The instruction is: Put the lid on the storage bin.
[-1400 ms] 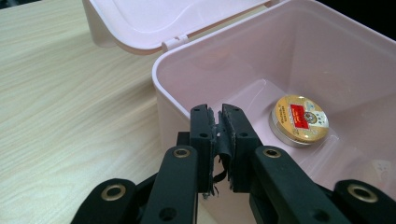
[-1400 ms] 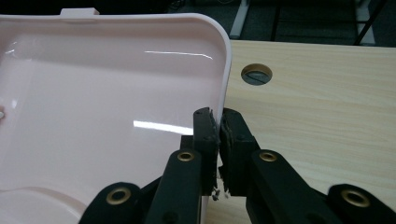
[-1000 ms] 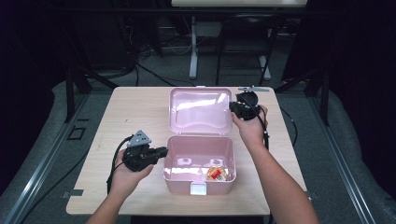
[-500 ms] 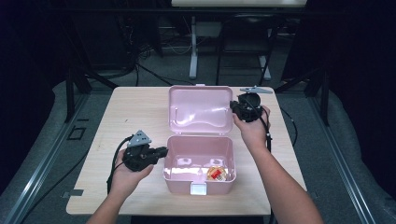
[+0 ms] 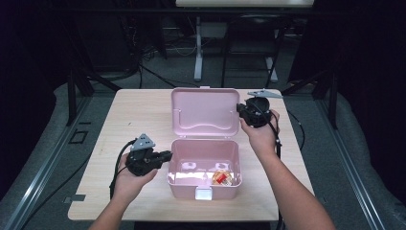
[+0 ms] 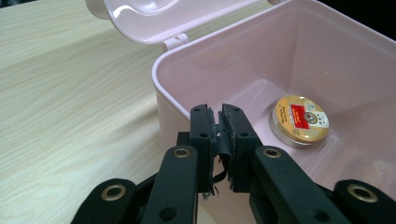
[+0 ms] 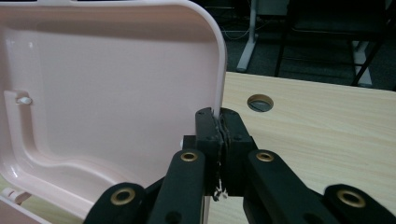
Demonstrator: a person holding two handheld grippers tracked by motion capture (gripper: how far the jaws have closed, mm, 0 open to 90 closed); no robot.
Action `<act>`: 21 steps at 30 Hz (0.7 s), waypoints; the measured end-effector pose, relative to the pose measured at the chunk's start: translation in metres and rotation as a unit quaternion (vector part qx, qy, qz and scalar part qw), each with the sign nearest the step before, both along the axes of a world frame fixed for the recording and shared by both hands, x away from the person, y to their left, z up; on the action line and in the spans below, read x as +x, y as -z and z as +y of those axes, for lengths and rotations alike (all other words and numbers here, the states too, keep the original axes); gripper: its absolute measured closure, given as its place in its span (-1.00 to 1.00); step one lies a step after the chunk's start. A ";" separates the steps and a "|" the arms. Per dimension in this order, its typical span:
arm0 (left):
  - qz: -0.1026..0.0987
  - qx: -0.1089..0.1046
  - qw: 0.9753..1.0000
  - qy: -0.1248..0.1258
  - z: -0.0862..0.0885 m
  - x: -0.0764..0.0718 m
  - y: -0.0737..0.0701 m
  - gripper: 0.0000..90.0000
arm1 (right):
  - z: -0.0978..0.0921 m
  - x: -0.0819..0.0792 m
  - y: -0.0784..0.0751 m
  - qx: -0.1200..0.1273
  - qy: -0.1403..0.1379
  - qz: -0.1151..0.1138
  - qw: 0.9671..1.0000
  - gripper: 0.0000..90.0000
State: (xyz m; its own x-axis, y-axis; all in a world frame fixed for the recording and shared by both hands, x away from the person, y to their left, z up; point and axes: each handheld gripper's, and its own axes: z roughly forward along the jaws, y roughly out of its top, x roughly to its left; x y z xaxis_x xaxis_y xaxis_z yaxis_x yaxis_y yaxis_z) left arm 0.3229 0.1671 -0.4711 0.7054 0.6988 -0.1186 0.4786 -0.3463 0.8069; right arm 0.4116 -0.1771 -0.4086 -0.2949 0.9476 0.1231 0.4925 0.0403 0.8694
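We see a pink box (image 5: 203,167) standing near the front edge of the wooden desk (image 5: 139,112), its lid (image 5: 206,112) swung up and back so that the inside faces us. In the high view the box sits between the two hands, with its white latch (image 5: 203,193) at the front wall.

Our left gripper (image 5: 165,155) lies at the left wall of the box, low and level. In the left gripper view its jaws are pressed together on the pink rim (image 6: 161,79) of that wall, the thin plastic edge caught between the black pads, so the left gripper (image 6: 219,135) is pinching the box wall.

Our right gripper (image 5: 241,111) is at the right edge of the raised lid. In the right gripper view the jaws are closed onto the lid's edge (image 7: 219,70), with the pale inner face of the lid spreading away to the left and the bare desk with a round cable hole (image 7: 260,102) to the right. The right gripper (image 7: 219,128) is thus pinching the lid.

Inside the box, on its floor toward the right front corner, lies a small round tin (image 6: 299,119) with a gold and red top; we see it flat and apart from the walls. In the high view the tin (image 5: 221,177) lies next to a pale reflection on the floor.
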 end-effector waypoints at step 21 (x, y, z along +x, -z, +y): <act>0.000 -0.001 1.000 -0.002 0.000 0.000 0.000 0.86 | -0.003 -0.031 -0.005 -0.009 -0.023 -0.045 0.999 0.94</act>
